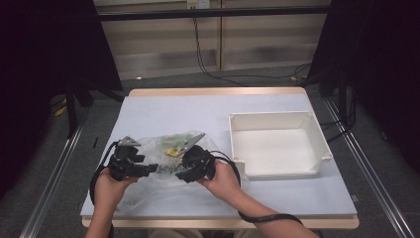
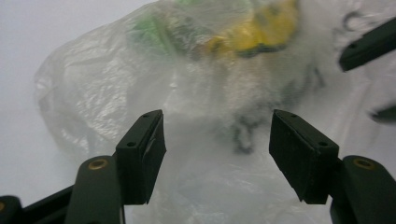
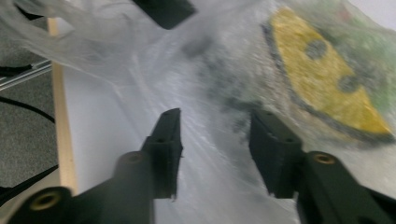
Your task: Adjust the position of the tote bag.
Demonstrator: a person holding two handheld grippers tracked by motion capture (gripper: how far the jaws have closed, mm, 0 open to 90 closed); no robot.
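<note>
- The left gripper (image 1: 148, 170) sits at the near left of the table (image 1: 208, 106), held in the person's left hand (image 1: 110, 188), its jaws pointing toward the middle of the clear plastic bag (image 1: 158, 158).
- In the left gripper view its two black jaws stand well apart (image 2: 215, 154), with crinkled plastic film lying in the gap and below it; neither pad visibly presses on the film, so nothing is clamped.
- The right gripper (image 1: 182, 174) is held in the person's right hand (image 1: 223, 179), just beside the bag's right edge and facing the left gripper across the bag.
- In the right gripper view its jaws are also apart (image 3: 215, 144), hovering over the film; the plastic runs between and beneath them, and I cannot tell whether the pads brush it, but they do not pinch it.
- The clear plastic bag lies crumpled on the near left part of the table, between the two grippers, and holds green and yellow items (image 1: 174, 144) seen through the film; in the right gripper view a yellow wedge-shaped piece with dark spots (image 3: 322, 79) shows inside it.
- A white tray (image 1: 317, 136) stands on the right half of the table, apart from the bag and from both grippers.
</note>
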